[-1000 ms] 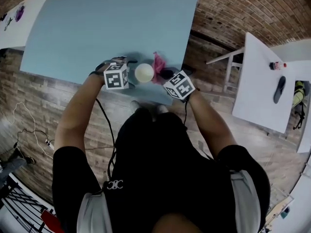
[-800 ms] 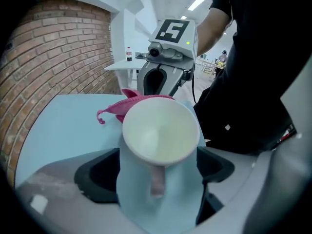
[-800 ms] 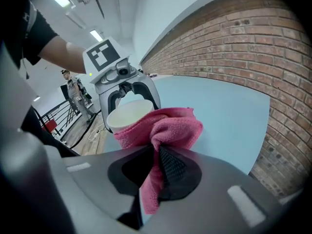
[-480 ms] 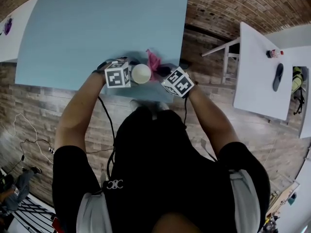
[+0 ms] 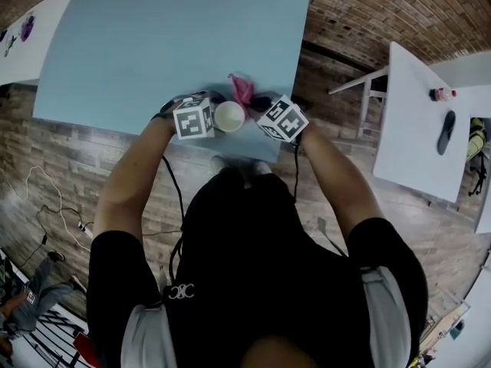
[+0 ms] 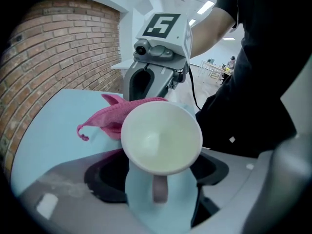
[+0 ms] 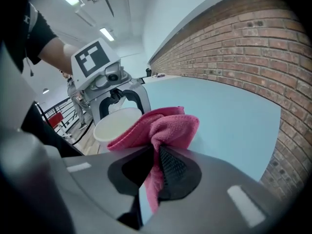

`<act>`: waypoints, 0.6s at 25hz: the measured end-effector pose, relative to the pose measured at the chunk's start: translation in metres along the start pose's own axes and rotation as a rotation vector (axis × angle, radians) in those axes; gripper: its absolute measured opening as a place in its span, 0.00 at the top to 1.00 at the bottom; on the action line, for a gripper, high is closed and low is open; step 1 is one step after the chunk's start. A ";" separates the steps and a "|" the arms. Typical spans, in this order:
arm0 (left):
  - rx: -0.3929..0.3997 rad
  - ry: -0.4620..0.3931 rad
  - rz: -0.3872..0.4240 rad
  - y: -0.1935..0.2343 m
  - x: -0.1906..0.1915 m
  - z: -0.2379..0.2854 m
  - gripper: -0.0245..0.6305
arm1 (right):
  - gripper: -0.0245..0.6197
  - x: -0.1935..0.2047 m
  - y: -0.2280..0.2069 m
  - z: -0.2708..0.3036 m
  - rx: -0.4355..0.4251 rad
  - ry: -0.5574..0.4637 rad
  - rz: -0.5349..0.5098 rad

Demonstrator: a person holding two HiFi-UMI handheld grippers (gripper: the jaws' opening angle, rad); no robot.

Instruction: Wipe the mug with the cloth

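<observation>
A light blue mug [image 6: 161, 140] with a cream inside stands between the jaws of my left gripper [image 6: 156, 191], handle towards the camera. Those jaws have just been closing, and they now grip the mug. In the head view the mug [image 5: 229, 116] sits over the near edge of the blue table [image 5: 169, 37], between the left gripper [image 5: 209, 110] and the right gripper [image 5: 258, 107]. My right gripper [image 7: 151, 174] is shut on a pink cloth [image 7: 163, 128], which bunches up against the far side of the mug's rim [image 7: 117, 123]. The pink cloth [image 5: 244, 90] lies just past the mug.
A white table [image 5: 414, 129] stands to the right with a small bottle [image 5: 440, 94] and a dark object [image 5: 446, 132] on it. Brick floor surrounds the blue table. Cables [image 5: 54, 205] trail on the floor at the left.
The head view has shifted slightly. Both grippers, the mug and the cloth stay in about the same places at the table's near edge.
</observation>
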State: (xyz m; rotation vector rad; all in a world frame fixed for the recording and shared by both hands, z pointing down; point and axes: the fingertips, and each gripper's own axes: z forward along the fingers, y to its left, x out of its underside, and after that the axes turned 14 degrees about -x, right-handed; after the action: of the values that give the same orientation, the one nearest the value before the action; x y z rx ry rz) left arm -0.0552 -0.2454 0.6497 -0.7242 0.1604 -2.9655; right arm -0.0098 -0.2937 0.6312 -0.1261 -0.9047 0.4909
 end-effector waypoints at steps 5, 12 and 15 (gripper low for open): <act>-0.047 -0.008 -0.087 -0.001 0.001 0.002 0.36 | 0.90 0.012 0.019 -0.004 0.019 0.016 -0.067; -0.098 -0.022 -0.241 0.002 -0.008 0.002 0.36 | 0.90 0.023 0.039 -0.011 -0.003 0.030 -0.079; -0.125 -0.042 -0.309 0.002 -0.012 0.002 0.36 | 0.90 0.031 0.053 -0.008 -0.032 0.042 -0.081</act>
State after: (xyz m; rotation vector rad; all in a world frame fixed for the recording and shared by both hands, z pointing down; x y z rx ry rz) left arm -0.0440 -0.2464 0.6456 -0.9019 0.2549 -3.2518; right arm -0.0070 -0.2320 0.6322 -0.1282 -0.8732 0.3978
